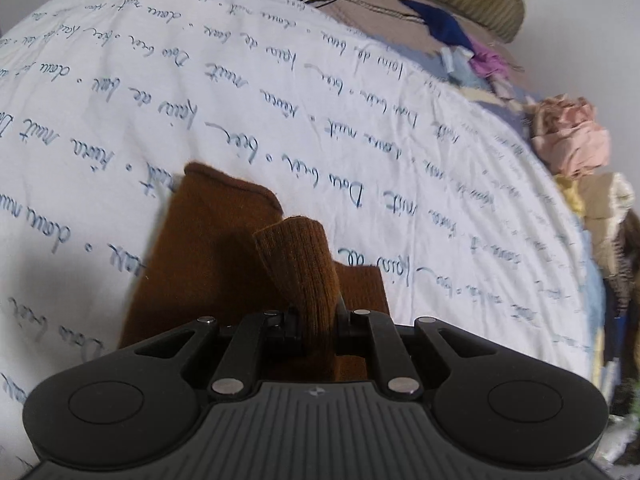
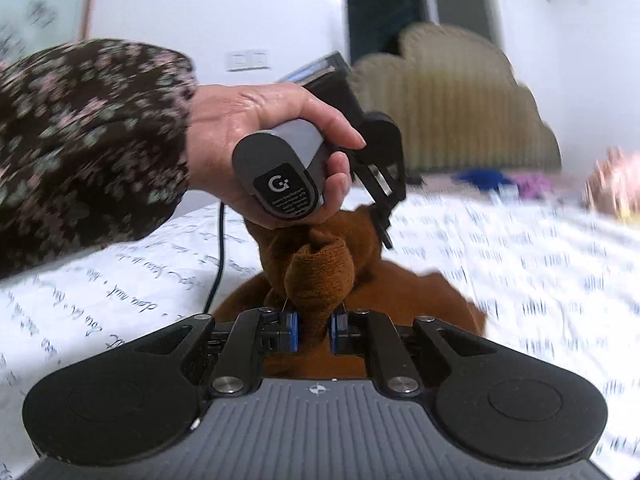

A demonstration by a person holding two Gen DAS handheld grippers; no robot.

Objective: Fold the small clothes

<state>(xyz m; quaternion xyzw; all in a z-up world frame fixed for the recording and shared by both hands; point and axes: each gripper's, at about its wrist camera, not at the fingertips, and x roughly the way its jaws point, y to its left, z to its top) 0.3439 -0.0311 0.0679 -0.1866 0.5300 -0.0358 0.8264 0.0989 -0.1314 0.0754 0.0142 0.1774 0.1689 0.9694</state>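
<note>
A small brown knit garment (image 1: 208,256) lies on a white bedsheet with blue script (image 1: 280,100). My left gripper (image 1: 316,316) is shut on a ribbed brown fold of it, lifted off the sheet. My right gripper (image 2: 314,328) is shut on another bunched part of the same brown garment (image 2: 320,276), between its blue pads (image 2: 293,330). In the right wrist view the left gripper (image 2: 384,220) is held in the person's hand just beyond, above the cloth. Both grippers hold the garment close together.
A pile of other clothes, pink (image 1: 572,136), blue (image 1: 444,24) and purple (image 1: 488,60), lies along the far right edge of the bed. A padded headboard (image 2: 460,104) stands behind. A black cable (image 2: 218,256) hangs from the left gripper.
</note>
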